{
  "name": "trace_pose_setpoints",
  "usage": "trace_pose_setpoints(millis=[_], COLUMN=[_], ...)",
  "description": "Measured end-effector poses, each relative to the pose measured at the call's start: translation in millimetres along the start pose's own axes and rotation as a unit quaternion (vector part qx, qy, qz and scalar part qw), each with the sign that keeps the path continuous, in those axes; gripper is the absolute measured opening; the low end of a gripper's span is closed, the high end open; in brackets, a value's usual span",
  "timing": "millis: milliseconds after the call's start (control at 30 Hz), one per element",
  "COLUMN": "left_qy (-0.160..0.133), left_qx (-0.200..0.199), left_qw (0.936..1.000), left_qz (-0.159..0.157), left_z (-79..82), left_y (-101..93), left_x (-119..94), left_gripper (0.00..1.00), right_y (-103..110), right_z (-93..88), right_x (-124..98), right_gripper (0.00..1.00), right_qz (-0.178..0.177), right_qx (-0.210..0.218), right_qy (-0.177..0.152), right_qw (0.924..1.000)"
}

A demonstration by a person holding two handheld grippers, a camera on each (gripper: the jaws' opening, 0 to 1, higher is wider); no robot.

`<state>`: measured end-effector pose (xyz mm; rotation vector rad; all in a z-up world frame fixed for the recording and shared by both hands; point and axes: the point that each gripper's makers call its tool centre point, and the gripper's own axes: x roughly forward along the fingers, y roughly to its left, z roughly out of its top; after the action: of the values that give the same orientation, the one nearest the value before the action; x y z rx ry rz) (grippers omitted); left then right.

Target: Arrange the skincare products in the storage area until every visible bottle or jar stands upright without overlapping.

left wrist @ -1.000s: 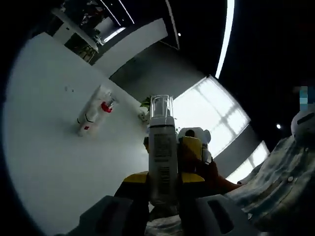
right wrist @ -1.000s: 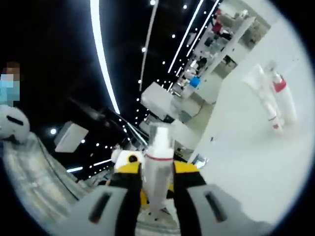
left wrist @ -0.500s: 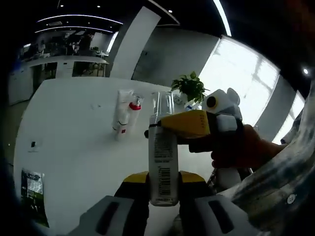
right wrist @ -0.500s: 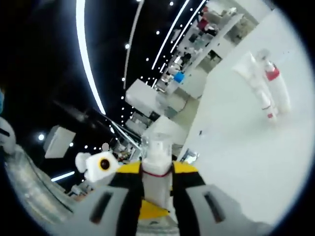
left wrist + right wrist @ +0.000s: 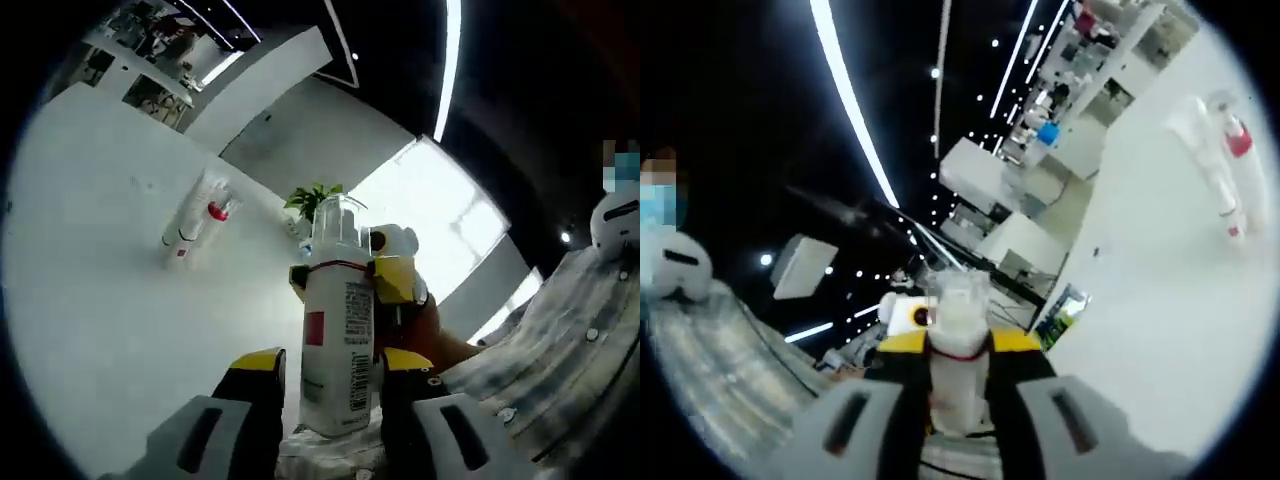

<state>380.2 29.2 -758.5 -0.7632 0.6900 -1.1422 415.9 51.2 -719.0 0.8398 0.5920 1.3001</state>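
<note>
1. Skincare bottle (image 5: 335,340), white with a clear cap, a red square and a printed label, stands between the yellow-tipped jaws of the left gripper (image 5: 330,375) in the left gripper view, held well above the white table (image 5: 90,300).
2. Its lower body sits between the left gripper's jaws, which look pressed to its sides.
3. Behind the bottle in that view, the right gripper (image 5: 385,280) reaches in from the right and closes its yellow jaws on the bottle's neck, just under the cap; a hand (image 5: 420,335) in a dark orange glove holds it.
4. The right gripper view shows the same bottle (image 5: 958,350) end-on, cap toward the camera, with a red ring at the neck, pinched between the right gripper (image 5: 958,375) jaws.
5. Two more products (image 5: 195,215) lie flat on the table, well apart from the held bottle: a white tube and a white bottle with a red collar, side by side and touching or nearly so. They also appear in the right gripper view (image 5: 1225,170).
6. A potted plant (image 5: 312,200) stands at the table's far edge.
7. A striped sleeve (image 5: 540,350) shows at the right.
</note>
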Motion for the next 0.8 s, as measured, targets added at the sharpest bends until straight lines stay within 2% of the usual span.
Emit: trace_pose_setpoints(millis=[67, 100, 133, 167, 233, 367, 467, 567, 700, 800], left_qy=[-0.022, -0.023, -0.028, -0.024, -0.013, -0.003, -0.006, -0.012, -0.023, -0.021], left_qx=[-0.05, -0.065, -0.068, -0.06, -0.068, -0.083, -0.094, -0.089, -0.074, -0.051], left_qw=[0.9976, 0.9961, 0.9953, 0.9959, 0.9951, 0.9926, 0.9913, 0.9918, 0.9943, 0.9972], left_qz=[-0.042, -0.056, -0.063, -0.064, -0.07, -0.089, -0.093, -0.091, -0.074, -0.051], left_z=[6.1, 6.1, 6.0, 3.1, -3.5, -14.6, -18.2, -19.0, -15.3, -13.6], left_y=[-9.8, -12.7, -13.8, -13.6, -16.2, -23.5, -23.0, -24.1, -18.8, -13.0], left_x=[-3.9, -5.5, -6.8, -7.4, -6.7, -6.1, -7.8, -10.3, -12.6, -11.9], left_gripper=[0.35, 0.34, 0.34, 0.34, 0.34, 0.28, 0.27, 0.26, 0.24, 0.24], right_y=[7.7, 9.8, 12.1, 15.3, 18.0, 17.4, 15.7, 14.5, 9.8, 7.4], right_z=[1.1, 1.1, 0.5, -0.7, -6.2, -16.3, -20.1, -21.2, -18.0, -17.3], right_x=[0.6, 1.3, 2.2, 3.0, 6.2, 10.6, 12.2, 12.7, 14.1, 14.9], right_gripper=[0.2, 0.2, 0.2, 0.2, 0.2, 0.2, 0.2, 0.21, 0.21, 0.2], right_qz=[0.02, 0.025, 0.031, 0.04, 0.047, 0.053, 0.059, 0.056, 0.043, 0.036], right_qx=[0.006, 0.007, 0.005, 0.005, 0.007, 0.01, 0.037, 0.037, 0.023, 0.014], right_qy=[0.001, 0.001, 0.003, 0.005, 0.016, 0.027, 0.023, 0.021, 0.007, 0.006], right_qw=[0.9998, 0.9996, 0.9995, 0.9992, 0.9987, 0.9982, 0.9974, 0.9975, 0.9988, 0.9992])
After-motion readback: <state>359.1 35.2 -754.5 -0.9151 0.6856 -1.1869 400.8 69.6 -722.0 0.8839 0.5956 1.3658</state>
